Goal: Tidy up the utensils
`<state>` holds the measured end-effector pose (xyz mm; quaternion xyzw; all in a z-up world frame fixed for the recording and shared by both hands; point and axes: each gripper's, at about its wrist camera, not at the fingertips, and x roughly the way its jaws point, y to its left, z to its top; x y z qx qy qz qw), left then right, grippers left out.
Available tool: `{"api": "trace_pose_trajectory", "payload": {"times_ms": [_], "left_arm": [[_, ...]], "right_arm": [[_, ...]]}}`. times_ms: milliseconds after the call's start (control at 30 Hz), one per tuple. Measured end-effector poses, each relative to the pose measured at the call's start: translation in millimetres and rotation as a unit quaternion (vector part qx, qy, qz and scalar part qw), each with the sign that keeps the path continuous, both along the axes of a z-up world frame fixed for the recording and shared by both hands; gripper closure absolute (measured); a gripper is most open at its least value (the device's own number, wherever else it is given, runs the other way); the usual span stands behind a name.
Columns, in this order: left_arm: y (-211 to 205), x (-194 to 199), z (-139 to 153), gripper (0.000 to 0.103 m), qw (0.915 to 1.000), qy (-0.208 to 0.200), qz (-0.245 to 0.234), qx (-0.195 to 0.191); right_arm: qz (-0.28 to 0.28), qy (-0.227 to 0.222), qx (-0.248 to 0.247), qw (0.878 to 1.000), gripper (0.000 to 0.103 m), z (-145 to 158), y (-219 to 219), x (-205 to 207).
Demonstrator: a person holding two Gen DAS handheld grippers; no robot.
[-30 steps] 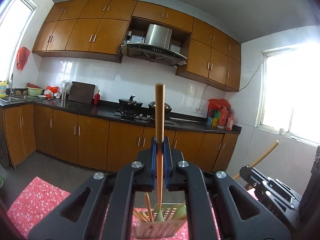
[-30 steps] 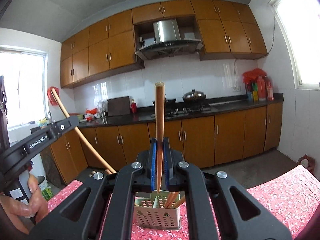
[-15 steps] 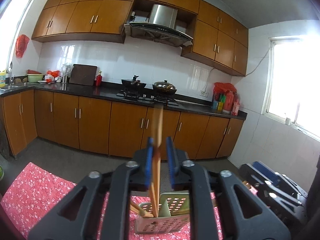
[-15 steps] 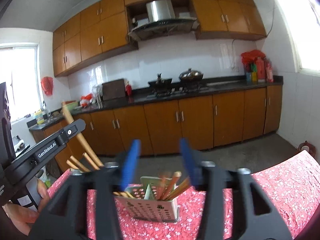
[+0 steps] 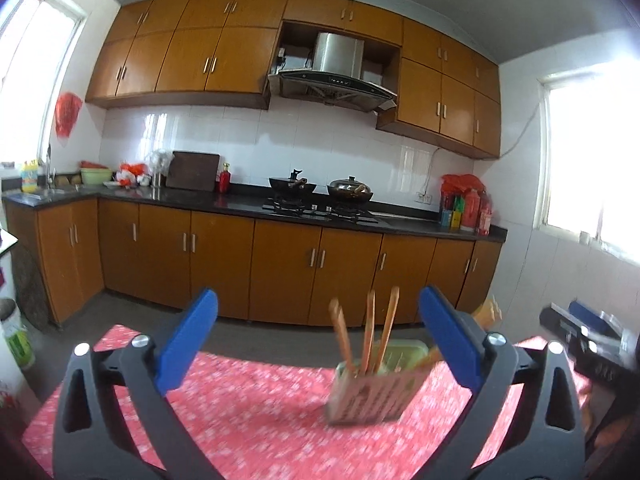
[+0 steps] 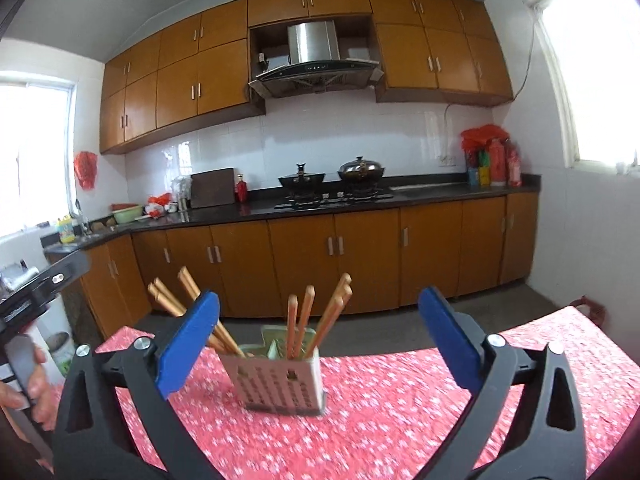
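Standing wide open with nothing between the jaws, the left gripper (image 5: 318, 344) and right gripper (image 6: 318, 344) have just been opened. The chopsticks (image 6: 298, 326) are seen upright inside the holder (image 6: 280, 384) on the red tablecloth (image 6: 400, 400). Further utensils, if any, must be fetched next.
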<state>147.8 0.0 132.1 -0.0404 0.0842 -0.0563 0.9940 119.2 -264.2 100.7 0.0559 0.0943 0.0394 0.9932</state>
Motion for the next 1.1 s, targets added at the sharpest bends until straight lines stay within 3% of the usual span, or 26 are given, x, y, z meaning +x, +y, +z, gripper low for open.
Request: {"api": "trace_pose_trajectory", "payload": {"times_ms": [200, 433, 867, 1100], "left_arm": [[1.2, -60.1, -39.0, 0.004, 0.9981, 0.03, 0.025, 0.049], [-1.7, -99.5, -78.7, 0.004, 0.9948, 0.059, 0.037, 0.074], [0.5, -121.4, -120.6, 0.004, 0.9935, 0.085, 0.035, 0.068], [-3.6, -122.2, -134.0, 0.004, 0.9924, 0.086, 0.034, 0.082]], "right_arm": [[-0.037, 0.011, -0.055, 0.998, 0.002, -24.7, 22.9, -39.5], [-0.026, 0.029, -0.06, 0.997, 0.002, -58.4, 37.1, -74.4], [-0.025, 0.078, -0.046, 0.996, 0.002, -110.8, 38.4, -101.2], [-0.034, 0.094, -0.036, 0.994, 0.002, -122.4, 33.8, -102.2]]}}
